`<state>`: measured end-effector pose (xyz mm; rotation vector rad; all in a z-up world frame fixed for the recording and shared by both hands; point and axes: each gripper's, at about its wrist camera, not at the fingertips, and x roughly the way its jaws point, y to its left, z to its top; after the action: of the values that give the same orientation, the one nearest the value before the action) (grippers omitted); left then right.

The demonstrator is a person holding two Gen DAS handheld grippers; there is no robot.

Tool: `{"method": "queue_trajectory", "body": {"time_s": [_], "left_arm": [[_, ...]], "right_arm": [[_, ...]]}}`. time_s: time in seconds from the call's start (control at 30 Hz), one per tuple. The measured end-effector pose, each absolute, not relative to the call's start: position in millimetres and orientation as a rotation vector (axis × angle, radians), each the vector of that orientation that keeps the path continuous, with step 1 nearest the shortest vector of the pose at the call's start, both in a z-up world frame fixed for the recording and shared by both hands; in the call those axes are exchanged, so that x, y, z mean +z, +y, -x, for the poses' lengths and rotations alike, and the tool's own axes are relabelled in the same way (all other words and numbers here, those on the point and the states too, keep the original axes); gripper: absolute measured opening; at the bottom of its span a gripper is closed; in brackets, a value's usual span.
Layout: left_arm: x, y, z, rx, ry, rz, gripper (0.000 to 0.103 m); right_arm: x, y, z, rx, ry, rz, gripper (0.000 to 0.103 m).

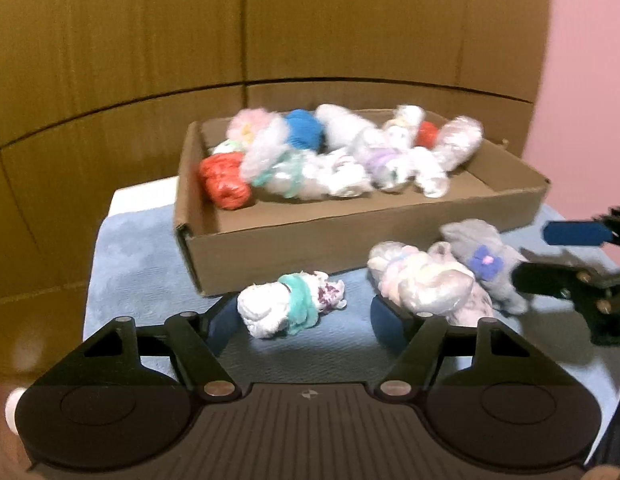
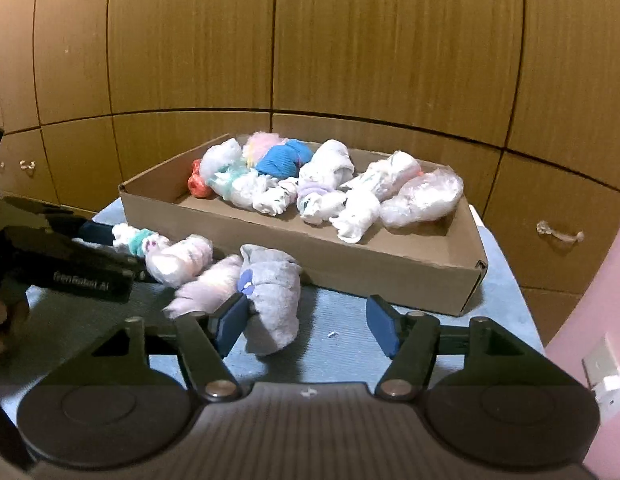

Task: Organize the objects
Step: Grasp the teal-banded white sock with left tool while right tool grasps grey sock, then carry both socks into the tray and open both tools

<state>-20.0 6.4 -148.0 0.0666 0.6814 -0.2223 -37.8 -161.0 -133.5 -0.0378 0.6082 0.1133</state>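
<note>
A shallow cardboard box (image 1: 270, 256) (image 2: 390, 276) holds several rolled sock bundles. In front of it on the blue cloth lie a white bundle with a teal band (image 1: 288, 308) (image 2: 136, 240), pale pink bundles (image 1: 422, 284) (image 2: 178, 260) and a grey bundle with a purple flower (image 1: 486, 260) (image 2: 274, 296). My left gripper (image 1: 306, 320) is open, with the teal-banded bundle between its fingers. My right gripper (image 2: 306, 326) is open around the grey bundle, its left pad (image 2: 230, 322) against the bundle; it also shows in the left wrist view (image 1: 550, 256).
The blue cloth (image 1: 142, 264) (image 2: 342, 344) covers a small table. Wooden cabinet doors (image 2: 350, 60) stand behind, with a handle (image 2: 560, 234) at right. A pink wall (image 1: 590, 60) is at right, and a white outlet (image 2: 606, 376).
</note>
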Motion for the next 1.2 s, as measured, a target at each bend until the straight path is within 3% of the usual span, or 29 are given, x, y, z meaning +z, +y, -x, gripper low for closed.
{"method": "queue_trajectory", "body": {"time_s": [0.33, 0.43, 0.47, 0.57, 0.93, 1.2], "left_arm": [[-151.3, 15.8, 10.0, -0.16, 0.703, -0.028, 0.076], [-153.2, 11.4, 11.1, -0.167, 0.688, -0.046, 0.069], [-152.6, 11.1, 11.9, -0.173, 0.686, -0.041, 0.06], [-151.7, 9.9, 14.4, -0.18, 0.682, -0.048, 0.055], [-142.3, 15.4, 34.4, -0.126, 0.655, -0.036, 0.054], [-102.8, 19.6, 41.9, -0.1, 0.606, -0.034, 0.054]], "right_arm": [[-147.2, -139.8, 12.4, 0.144, 0.651, 0.054, 0.062], [-149.4, -141.9, 14.6, 0.171, 0.658, 0.012, 0.042], [-150.1, -141.9, 16.0, 0.171, 0.654, 0.01, 0.041], [-149.9, -145.5, 21.6, 0.182, 0.639, -0.01, 0.038], [-136.1, -170.6, 41.2, 0.163, 0.61, -0.008, 0.037], [-101.4, -188.4, 37.2, 0.16, 0.558, 0.017, 0.037]]}}
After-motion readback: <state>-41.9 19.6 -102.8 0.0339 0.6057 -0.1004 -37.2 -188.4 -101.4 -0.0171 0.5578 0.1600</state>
